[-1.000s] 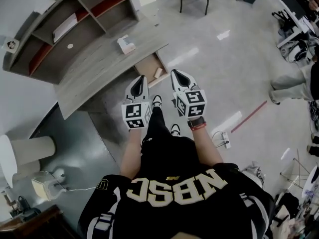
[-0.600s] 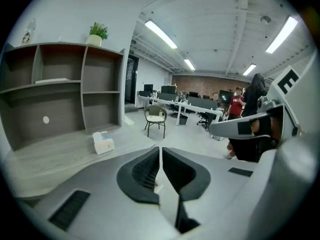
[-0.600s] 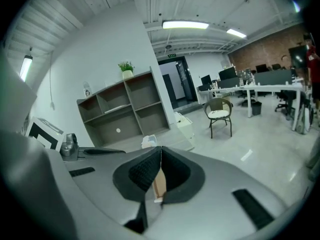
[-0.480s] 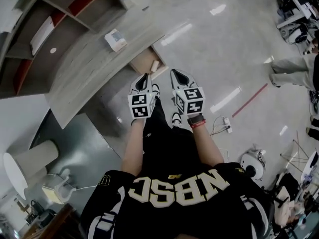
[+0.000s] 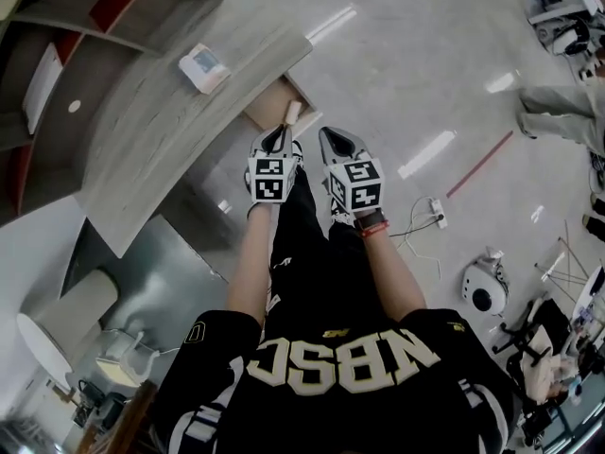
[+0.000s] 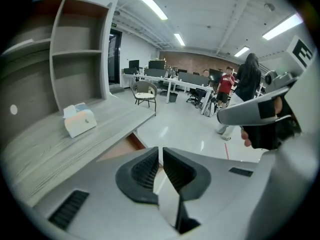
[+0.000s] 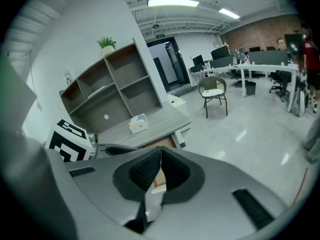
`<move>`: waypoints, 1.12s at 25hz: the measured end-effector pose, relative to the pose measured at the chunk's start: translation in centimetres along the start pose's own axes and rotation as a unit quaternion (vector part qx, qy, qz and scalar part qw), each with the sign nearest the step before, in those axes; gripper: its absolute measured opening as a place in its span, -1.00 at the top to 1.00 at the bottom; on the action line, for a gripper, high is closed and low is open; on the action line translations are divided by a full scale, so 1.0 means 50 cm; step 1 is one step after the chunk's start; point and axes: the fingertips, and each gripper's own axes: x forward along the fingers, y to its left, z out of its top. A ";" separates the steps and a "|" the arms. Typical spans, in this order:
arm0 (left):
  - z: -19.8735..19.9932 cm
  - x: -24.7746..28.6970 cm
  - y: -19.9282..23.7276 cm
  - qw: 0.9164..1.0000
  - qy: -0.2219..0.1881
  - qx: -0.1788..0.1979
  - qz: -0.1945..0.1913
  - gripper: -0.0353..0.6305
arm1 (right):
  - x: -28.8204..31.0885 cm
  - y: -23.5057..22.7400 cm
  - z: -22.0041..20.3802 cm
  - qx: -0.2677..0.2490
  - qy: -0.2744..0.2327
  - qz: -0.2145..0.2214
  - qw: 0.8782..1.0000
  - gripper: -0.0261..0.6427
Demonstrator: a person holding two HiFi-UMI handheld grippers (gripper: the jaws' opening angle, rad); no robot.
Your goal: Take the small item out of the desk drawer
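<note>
Located small pale item (image 5: 293,113) inside open drawer (image 5: 268,113) below desk (image 5: 161,130) edge. Judged light, stiff, possibly slick; recommend pinching across its narrow sides. Observed left gripper (image 5: 278,134) and right gripper (image 5: 330,137) pressed together, empty, near drawer.

I see a grey wood-grain desk (image 5: 161,140) with one white box (image 5: 203,67) lying on its top, near the shelf unit (image 5: 104,17). Its drawer (image 5: 269,112) stands open. On the glossy floor (image 5: 397,83) lie a power strip (image 5: 437,214) and a red strip (image 5: 480,164).
</note>
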 end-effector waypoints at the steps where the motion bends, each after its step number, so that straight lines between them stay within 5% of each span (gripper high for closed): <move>1: -0.008 0.018 0.005 1.000 0.004 0.000 -0.004 0.85 | 0.011 -0.005 -0.006 0.003 0.004 -0.003 1.000 0.89; 28: -0.255 0.376 0.064 0.984 0.173 0.004 -0.052 0.26 | 0.181 -0.134 -0.130 0.069 0.059 -0.049 0.995 0.89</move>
